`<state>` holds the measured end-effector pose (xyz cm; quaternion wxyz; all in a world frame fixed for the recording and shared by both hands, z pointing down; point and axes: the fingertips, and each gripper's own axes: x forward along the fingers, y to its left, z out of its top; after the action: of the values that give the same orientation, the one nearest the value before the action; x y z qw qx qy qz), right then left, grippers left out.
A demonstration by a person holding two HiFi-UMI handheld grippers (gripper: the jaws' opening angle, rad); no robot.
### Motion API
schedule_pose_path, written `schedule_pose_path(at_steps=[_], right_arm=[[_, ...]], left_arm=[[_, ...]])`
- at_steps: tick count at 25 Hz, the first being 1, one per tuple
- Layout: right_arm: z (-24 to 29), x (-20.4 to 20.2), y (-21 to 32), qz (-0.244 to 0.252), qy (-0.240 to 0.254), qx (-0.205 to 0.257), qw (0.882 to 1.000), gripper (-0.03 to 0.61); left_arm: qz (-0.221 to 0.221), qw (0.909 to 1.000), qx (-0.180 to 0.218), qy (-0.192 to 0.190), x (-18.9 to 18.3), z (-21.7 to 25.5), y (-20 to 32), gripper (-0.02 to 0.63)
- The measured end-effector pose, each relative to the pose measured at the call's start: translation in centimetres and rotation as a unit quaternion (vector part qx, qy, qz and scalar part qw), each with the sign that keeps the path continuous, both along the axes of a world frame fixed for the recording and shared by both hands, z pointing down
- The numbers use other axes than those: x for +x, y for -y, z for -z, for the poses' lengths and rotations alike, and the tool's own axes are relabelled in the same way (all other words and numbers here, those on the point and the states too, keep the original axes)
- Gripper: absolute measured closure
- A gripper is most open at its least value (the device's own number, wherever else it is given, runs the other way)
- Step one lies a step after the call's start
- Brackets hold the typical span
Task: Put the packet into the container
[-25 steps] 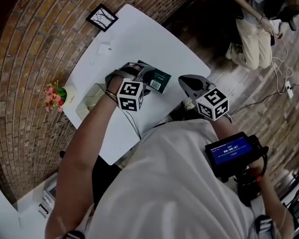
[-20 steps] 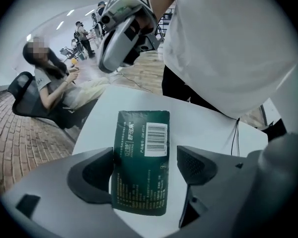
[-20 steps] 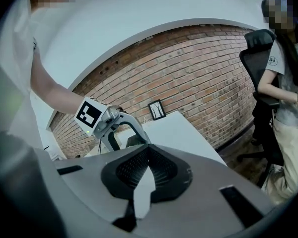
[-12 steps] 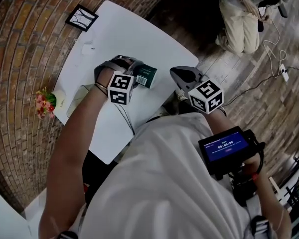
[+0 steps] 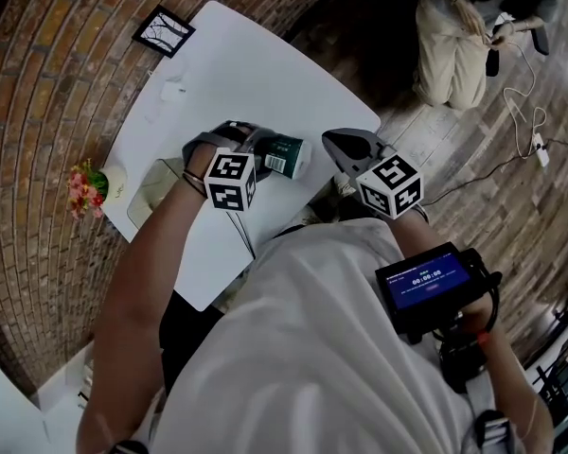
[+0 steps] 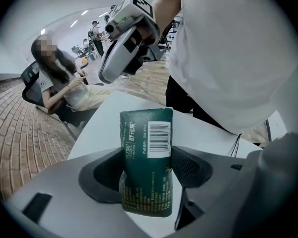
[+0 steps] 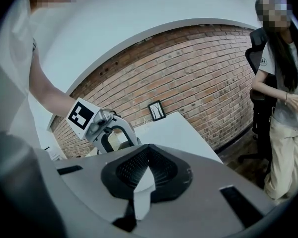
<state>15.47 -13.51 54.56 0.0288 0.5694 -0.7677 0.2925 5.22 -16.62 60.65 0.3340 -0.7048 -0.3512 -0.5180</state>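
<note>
Left gripper view: white tabletop, with a pinched packet before it.
The left gripper (jaws just closing) clamps the dark green packet across its middle; the barcode end sticks out beyond the jaws.

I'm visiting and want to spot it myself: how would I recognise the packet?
Start at the white table. Near its edge closest to the person, right of the clear container, is the packet. It is the only dark green thing there, with a white barcode label.
</note>
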Motion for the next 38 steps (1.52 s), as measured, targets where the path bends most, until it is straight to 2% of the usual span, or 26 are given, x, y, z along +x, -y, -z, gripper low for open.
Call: schedule_pose_path(at_steps=[9,14,18,23,28,38], right_arm=[[0.5,-0.9,0.6,0.026,-0.003,0.007,1.000,0.569],[0.8,-1.8,0.8,0.048,-0.006,0.011,0.999,0.569],[0.8,-3.0,1.9,0.071,-0.006,0.014,0.997,0.569],[0.8,-4.5,3.1,0.108,-0.004,0.015,0.994,0.569],[0.7,-6.9,4.4,0.141,-0.003,0.016,0.990,0.569],[1.5,-10.7,4.9,0.214,-0.006,0.022,0.977,0.569]], left_arm=[[0.075,0.9969,-0.020,-0.007,-1.6,1.0,-1.9,0.305],[0.122,0.9920,-0.031,-0.012,-2.6,1.5,-2.8,0.305],[0.170,0.9845,-0.039,-0.021,-3.7,1.6,-2.8,0.307],[0.242,0.9687,-0.045,-0.032,-5.2,1.9,-2.8,0.307],[0.295,0.9536,-0.042,-0.043,-7.5,2.3,-2.1,0.307],[0.404,0.9117,-0.024,-0.073,-11.4,4.0,-2.1,0.307]])
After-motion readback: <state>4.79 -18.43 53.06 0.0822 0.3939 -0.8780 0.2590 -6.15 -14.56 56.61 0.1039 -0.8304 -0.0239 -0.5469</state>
